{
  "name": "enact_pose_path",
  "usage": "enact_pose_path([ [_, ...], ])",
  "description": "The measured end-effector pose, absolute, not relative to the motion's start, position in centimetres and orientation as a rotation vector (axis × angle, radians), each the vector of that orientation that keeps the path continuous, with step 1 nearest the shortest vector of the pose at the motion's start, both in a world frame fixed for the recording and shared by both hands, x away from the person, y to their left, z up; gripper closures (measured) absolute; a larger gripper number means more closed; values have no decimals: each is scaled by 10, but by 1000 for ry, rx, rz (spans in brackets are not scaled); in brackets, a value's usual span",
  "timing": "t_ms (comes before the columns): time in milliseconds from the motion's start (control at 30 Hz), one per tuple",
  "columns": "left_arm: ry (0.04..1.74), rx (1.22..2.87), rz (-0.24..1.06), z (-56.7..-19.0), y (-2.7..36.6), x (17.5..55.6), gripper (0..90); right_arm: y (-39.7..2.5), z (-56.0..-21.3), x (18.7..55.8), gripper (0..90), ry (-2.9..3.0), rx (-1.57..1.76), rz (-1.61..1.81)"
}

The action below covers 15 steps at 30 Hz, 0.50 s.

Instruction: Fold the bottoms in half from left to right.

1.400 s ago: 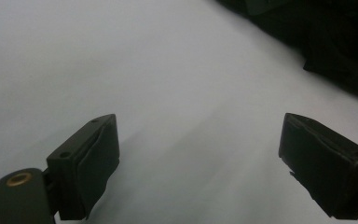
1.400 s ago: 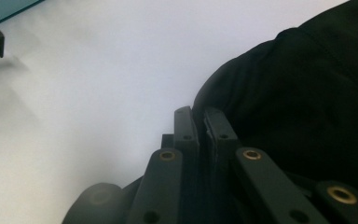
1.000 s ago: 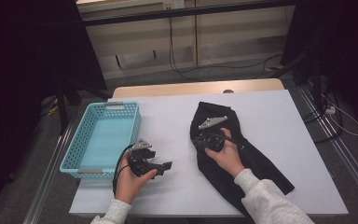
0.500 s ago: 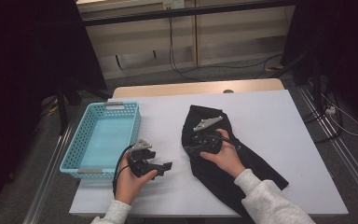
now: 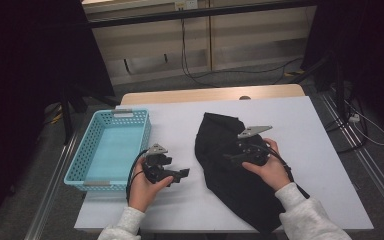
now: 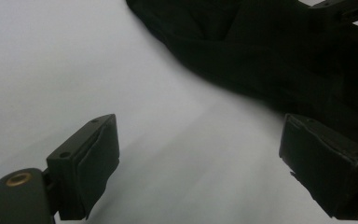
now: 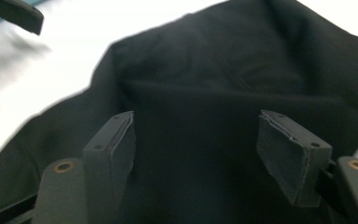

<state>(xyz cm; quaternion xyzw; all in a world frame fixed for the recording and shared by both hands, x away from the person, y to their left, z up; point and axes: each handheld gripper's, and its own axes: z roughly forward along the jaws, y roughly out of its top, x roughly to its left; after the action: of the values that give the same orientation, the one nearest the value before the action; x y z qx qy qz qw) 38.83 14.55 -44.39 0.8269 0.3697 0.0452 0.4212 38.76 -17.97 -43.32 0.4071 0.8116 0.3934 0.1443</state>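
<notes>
Lying crumpled right of centre on the white surface, the black fabric garment looks soft, light and limp. Right tongs hover over it with jaws apart; left tongs stand apart above bare surface. Best hold judged at a raised fold near its edge.

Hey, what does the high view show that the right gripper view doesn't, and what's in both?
High view alone: the turquoise basket at the table's left edge, the person's hands and grey sleeves, the floor and cables beyond the table.

Right gripper view alone: a close look along the right hand-held gripper, its jaws spread apart over the black cloth with nothing between the pads, and the cloth's folds.

Both: the black cloth, the white table, and the left hand-held gripper, which is at the top left corner of the right gripper view.
</notes>
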Motion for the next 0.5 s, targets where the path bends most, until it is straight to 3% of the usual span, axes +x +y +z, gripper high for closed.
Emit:
enact_pose_path([
  [500, 908, 2070, 110, -442, 137, 399, 122, -245, -433, 354, 286, 2206, 1315, 1110],
])
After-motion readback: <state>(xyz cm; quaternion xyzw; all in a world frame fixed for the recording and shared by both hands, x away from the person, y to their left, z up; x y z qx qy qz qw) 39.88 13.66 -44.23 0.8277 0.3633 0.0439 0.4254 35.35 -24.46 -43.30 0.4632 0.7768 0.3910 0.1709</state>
